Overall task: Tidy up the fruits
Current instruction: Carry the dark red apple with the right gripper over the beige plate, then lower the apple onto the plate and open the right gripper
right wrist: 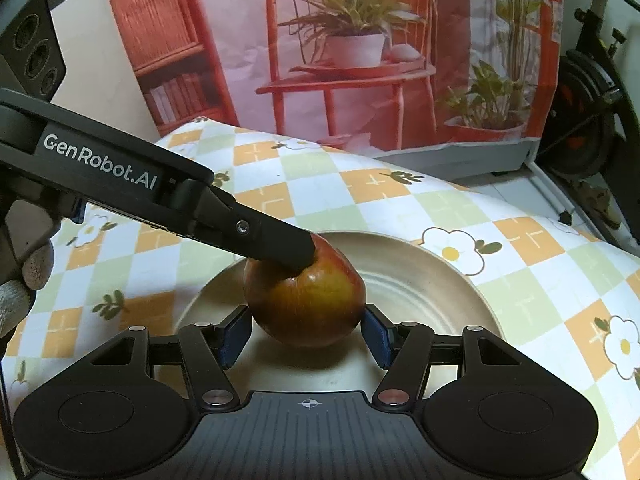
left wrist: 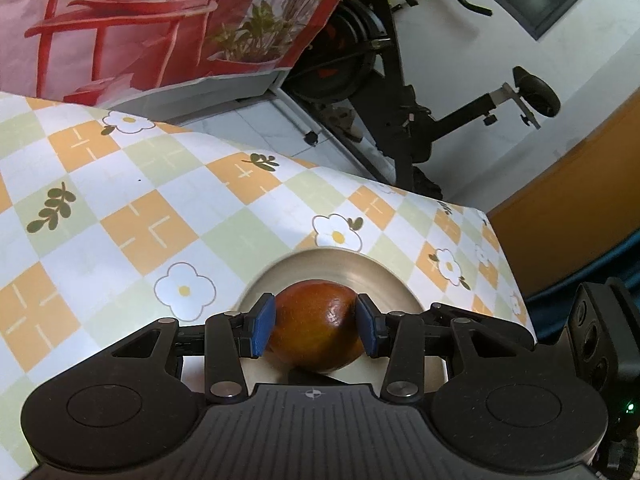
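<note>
Both wrist views, one moment of the fruit-sorting task. A single apple (right wrist: 305, 300), red shading to yellow-green, sits over the beige plate (right wrist: 432, 280) that rests on the checked, flower-printed tablecloth (right wrist: 320, 184) covering the counter. Whether the apple's underside touches the plate or hangs just above it cannot be told, as the gripper bodies hide that edge.

The left hand-held gripper (left wrist: 316, 326) clamps the apple — its blue pads (left wrist: 265, 326) press the fruit's two sides in its own view, and in the right wrist view its black finger lies against the top of the fruit. The right hand-held gripper (right wrist: 305, 334) brackets the same apple low down; its blue pads (right wrist: 376, 338) appear to meet the skin on either side, so it too is judged closed on the fruit.

Progress, as a judgement: the apple is at the plate but not yet released, so the placing step is nearly finished; letting go and drawing both tools clear remains. No other fruit shows, so how much sorting is left cannot be read here.

Count — apples: one; plates: one; hand-held grippers: two. A gloved hand (right wrist: 24, 280) shows at the left edge of the right wrist view, and a red-printed backdrop (right wrist: 360, 60) hangs behind the counter.
</note>
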`<move>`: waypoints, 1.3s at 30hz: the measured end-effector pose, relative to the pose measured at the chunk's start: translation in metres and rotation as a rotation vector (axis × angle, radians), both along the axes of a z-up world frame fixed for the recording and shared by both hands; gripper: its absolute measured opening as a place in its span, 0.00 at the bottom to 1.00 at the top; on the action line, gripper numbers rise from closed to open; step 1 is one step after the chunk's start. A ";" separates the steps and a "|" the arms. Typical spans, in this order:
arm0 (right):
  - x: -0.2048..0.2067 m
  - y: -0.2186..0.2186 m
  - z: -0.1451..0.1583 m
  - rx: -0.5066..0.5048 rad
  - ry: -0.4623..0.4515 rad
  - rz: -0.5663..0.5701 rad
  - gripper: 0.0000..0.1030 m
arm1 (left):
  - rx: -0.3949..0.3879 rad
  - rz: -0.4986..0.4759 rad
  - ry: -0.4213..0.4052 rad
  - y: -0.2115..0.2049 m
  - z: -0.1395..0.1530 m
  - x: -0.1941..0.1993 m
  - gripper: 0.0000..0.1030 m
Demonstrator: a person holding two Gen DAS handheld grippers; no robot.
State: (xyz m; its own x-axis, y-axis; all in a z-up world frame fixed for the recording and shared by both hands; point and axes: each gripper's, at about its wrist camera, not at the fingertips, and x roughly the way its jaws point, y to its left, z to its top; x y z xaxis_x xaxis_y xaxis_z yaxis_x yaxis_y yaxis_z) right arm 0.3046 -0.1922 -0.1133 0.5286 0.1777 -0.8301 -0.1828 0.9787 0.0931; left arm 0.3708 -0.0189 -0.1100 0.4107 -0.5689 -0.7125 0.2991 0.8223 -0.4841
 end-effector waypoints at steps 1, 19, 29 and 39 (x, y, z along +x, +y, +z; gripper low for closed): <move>0.002 0.000 -0.002 0.002 0.008 -0.008 0.55 | -0.002 0.006 0.007 0.000 -0.002 0.002 0.44; -0.007 -0.006 0.027 0.008 -0.048 -0.097 0.57 | 0.071 0.066 -0.053 -0.003 0.024 -0.020 0.43; -0.090 -0.029 0.090 0.090 -0.192 -0.210 0.57 | 0.104 0.131 -0.192 0.003 0.079 -0.110 0.43; -0.191 -0.038 0.094 0.085 -0.238 -0.285 0.57 | 0.184 0.156 -0.237 0.004 0.078 -0.185 0.43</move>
